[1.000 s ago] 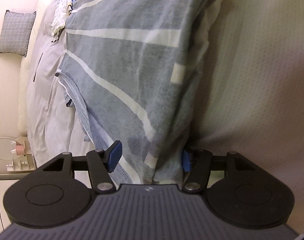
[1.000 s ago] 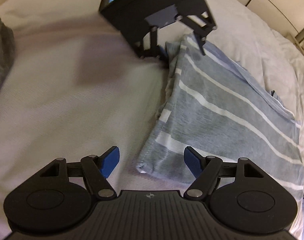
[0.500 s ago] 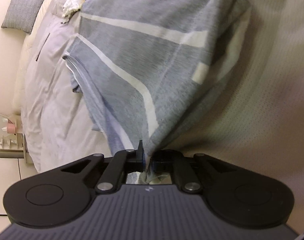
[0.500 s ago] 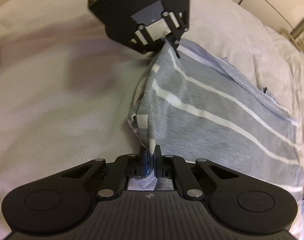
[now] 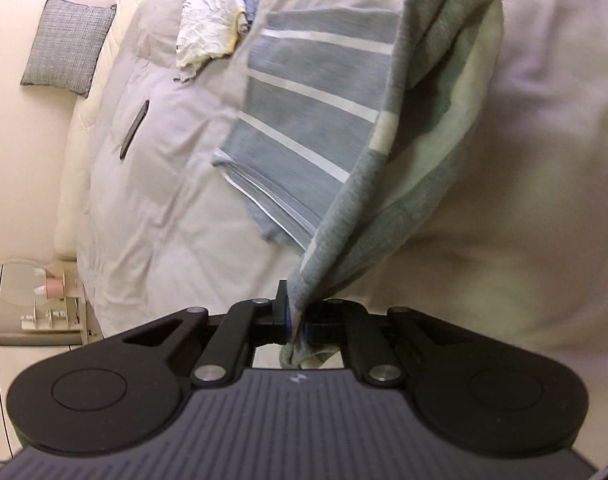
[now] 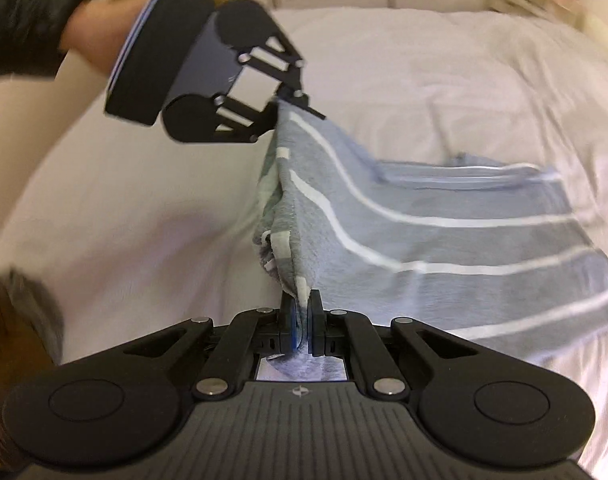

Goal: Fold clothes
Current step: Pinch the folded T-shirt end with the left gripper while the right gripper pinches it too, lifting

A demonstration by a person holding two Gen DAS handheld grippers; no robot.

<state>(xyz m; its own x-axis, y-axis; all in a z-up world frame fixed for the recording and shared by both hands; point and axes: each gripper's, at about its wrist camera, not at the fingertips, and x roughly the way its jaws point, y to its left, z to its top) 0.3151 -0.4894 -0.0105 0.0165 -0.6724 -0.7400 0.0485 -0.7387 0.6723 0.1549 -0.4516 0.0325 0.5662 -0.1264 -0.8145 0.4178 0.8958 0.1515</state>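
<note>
A grey-blue garment with white stripes (image 6: 444, 240) lies partly on the bed, its near edge lifted off the cover. My left gripper (image 5: 295, 320) is shut on one corner of that striped garment (image 5: 316, 136), the cloth bunched between its blue pads. My right gripper (image 6: 301, 322) is shut on the other corner of the same edge. In the right wrist view the left gripper (image 6: 294, 98) hangs above the bed with the cloth stretched taut from it down to my right one. A hand and dark sleeve (image 6: 28, 24) hold the left gripper.
The bed cover (image 6: 424, 72) is pale and wrinkled. A crumpled white and blue heap of clothes (image 5: 212, 28) lies at the far end near a grey cushion (image 5: 68, 44). A dark slim object (image 5: 134, 128) rests on the cover. A bedside shelf (image 5: 44, 304) stands at the left.
Both grippers went from open beside the garment's edge to shut on its corners, then rose, lifting that edge off the bed. The right gripper also rolled.
</note>
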